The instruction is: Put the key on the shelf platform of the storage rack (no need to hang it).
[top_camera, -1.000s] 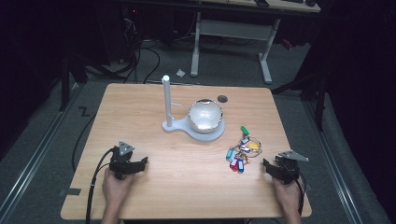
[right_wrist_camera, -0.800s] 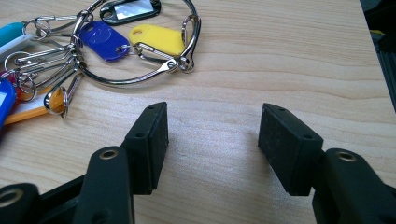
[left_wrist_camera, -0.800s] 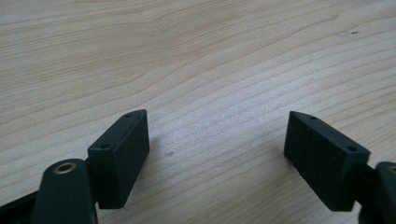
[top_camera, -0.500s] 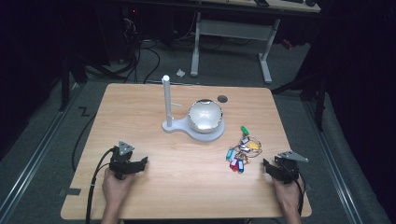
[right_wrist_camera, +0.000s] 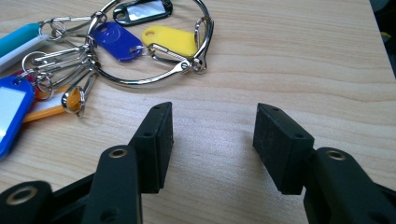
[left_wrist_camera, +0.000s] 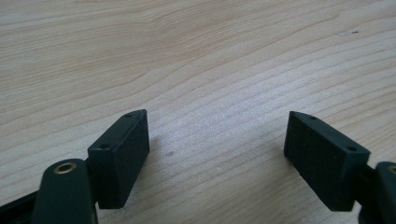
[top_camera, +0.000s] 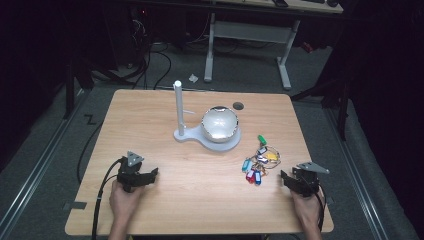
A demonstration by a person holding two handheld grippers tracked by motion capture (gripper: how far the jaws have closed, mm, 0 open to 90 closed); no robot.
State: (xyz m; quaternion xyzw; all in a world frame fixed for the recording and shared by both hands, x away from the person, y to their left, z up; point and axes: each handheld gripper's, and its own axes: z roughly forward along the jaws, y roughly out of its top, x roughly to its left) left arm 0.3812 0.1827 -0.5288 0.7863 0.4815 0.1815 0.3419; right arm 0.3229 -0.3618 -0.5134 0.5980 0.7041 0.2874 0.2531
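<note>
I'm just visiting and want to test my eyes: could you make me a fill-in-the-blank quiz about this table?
1. The jaws of the left hand-held gripper stand ____.
2. The bunch of key tags lies nearer the ____ hand-held gripper.
3. The shiny dome sits on a ____ base.
4. The right hand-held gripper holds ____.

Missing words: open; right; white; nothing

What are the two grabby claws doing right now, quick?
Left gripper: open, empty, jaws wide apart over bare table.
Right gripper: open, empty, near the key tags.
</note>
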